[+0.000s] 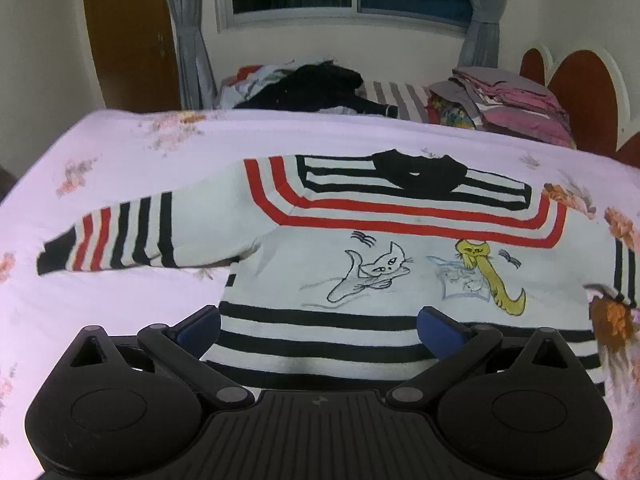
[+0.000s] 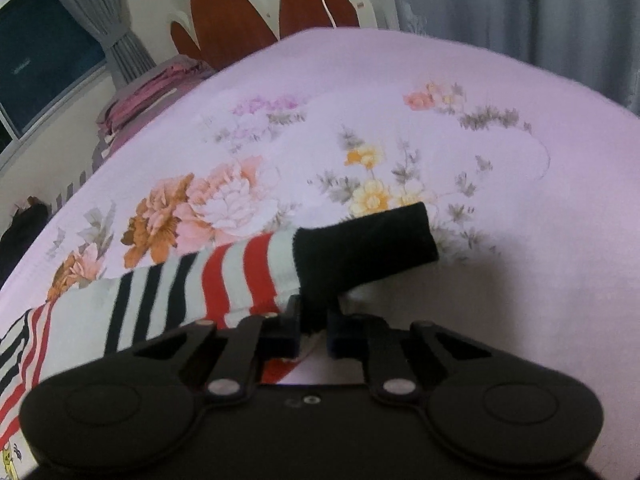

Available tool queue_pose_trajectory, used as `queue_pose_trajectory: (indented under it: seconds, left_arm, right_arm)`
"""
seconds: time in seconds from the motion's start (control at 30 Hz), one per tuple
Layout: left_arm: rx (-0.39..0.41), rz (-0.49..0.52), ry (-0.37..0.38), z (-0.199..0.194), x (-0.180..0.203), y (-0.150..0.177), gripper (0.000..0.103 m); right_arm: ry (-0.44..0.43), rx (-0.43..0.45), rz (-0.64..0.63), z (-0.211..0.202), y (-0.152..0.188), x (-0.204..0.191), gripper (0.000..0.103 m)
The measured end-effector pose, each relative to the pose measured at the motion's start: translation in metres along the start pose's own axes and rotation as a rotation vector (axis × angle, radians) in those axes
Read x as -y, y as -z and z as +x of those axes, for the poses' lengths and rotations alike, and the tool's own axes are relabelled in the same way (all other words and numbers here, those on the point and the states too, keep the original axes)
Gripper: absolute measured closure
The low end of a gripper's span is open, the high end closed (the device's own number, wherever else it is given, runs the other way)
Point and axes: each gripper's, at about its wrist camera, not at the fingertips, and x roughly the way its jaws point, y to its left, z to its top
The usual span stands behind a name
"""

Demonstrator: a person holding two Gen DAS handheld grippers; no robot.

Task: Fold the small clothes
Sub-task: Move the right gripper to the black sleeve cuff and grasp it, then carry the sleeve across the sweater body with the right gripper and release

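A small white sweater [image 1: 360,264] with red and black stripes and cat drawings lies flat on the bed, collar away from me. In the left wrist view my left gripper [image 1: 318,326] is open, its blue pads [image 1: 200,326] spread over the striped hem, holding nothing. Its left sleeve [image 1: 120,240] lies stretched out to the left. In the right wrist view my right gripper [image 2: 314,326] is shut on the sweater's right sleeve [image 2: 224,280], pinching the black cuff [image 2: 360,244], which sticks out beyond the fingers.
The pink floral bedsheet [image 1: 140,152] covers the bed. A pile of dark clothes [image 1: 312,84] and a stack of folded pink and grey clothes [image 1: 504,100] lie at the far side. A red and white headboard [image 2: 248,4] stands behind.
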Motion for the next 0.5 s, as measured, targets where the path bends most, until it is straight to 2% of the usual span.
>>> queue_pose_trajectory:
  seconds: [0.1, 0.27, 0.37, 0.5]
  left_arm:
    - [0.012, -0.028, 0.027, 0.007, -0.009, -0.006, 0.000]
    - [0.058, -0.043, 0.067, 0.025, -0.022, -0.019, 0.000]
    - [0.019, -0.048, 0.092, 0.043, -0.029, -0.028, 0.000]
    - [-0.044, -0.102, 0.152, 0.064, -0.041, -0.039, 0.000]
  right_arm:
    - [-0.013, 0.062, -0.058, -0.017, -0.002, -0.021, 0.094]
    - [-0.113, 0.141, -0.175, -0.051, -0.001, -0.082, 0.094]
    - [-0.203, 0.159, -0.242, -0.071, 0.010, -0.132, 0.094]
    - [-0.331, 0.137, -0.359, -0.084, 0.043, -0.208, 0.094]
